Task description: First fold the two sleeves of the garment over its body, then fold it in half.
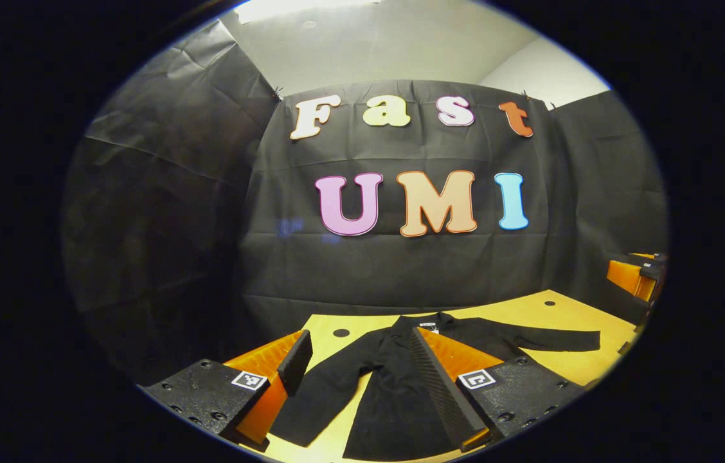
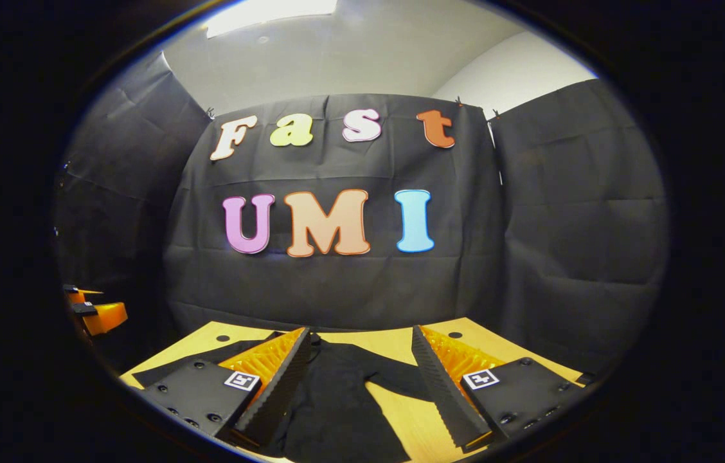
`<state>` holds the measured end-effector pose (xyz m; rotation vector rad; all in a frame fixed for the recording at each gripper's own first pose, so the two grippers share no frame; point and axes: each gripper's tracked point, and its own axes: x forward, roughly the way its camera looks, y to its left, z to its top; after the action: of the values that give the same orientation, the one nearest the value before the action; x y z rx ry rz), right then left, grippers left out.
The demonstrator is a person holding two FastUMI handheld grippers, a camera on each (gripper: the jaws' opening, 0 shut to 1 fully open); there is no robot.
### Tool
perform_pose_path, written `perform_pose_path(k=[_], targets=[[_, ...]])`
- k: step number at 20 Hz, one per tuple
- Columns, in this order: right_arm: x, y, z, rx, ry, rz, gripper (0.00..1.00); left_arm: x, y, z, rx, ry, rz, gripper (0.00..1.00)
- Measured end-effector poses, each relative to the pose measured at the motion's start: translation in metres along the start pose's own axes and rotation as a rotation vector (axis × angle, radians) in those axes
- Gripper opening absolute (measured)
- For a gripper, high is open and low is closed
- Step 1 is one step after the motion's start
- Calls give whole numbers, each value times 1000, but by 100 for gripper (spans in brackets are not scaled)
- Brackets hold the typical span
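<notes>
Garment: your black garment [image 1: 394,379] lies flat and spread on the table, collar toward the back wall, body running toward you. In the left gripper view one sleeve [image 1: 549,339] stretches straight out to the right, the other [image 1: 321,395] angles down to the left; neither is folded over the body.
Garment, right gripper view: the dark cloth [image 2: 337,399] lies between your fingers, one sleeve [image 2: 401,379] crossing toward the right finger.
Left hand-held gripper: your left hand-held gripper [image 1: 369,379] hangs above the garment, fingers spread wide, grasping nothing.
Right hand-held gripper: your right hand-held gripper [image 2: 362,386] is likewise released, fingers well apart over the cloth.
Table: a yellow wooden table [image 1: 568,315] with dark round holes [image 1: 341,332] near its far edge.
Room: creased black cloth [image 2: 568,212] walls the booth on three sides; a pale ceiling [image 2: 337,58] above.
</notes>
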<state>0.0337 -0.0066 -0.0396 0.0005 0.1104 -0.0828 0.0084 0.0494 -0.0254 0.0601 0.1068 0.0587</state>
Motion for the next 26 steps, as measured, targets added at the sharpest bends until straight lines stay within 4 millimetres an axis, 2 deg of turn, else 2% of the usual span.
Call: perform_pose_path(k=[6, 10, 16, 19, 23, 26], targets=[[33, -71, 1, 16, 15, -96, 99, 10, -25, 5, -4, 7, 11, 92], [66, -131, -21, 26, 55, -164, 99, 22, -42, 8, -16, 12, 40, 92], [113, -211, -88, 91, 186, -253, 99, 31, -61, 6, 22, 31, 77, 92], [132, -238, -121, 139, 256, -278, 99, 33, -69, 6, 29, 35, 93, 92], [154, -255, -180, 154, 400, -275, 99, 37, -72, 4, 50, 51, 120, 93], [167, -259, -217, 161, 517, -267, 94, 39, -78, -1, 54, 72, 123, 94]])
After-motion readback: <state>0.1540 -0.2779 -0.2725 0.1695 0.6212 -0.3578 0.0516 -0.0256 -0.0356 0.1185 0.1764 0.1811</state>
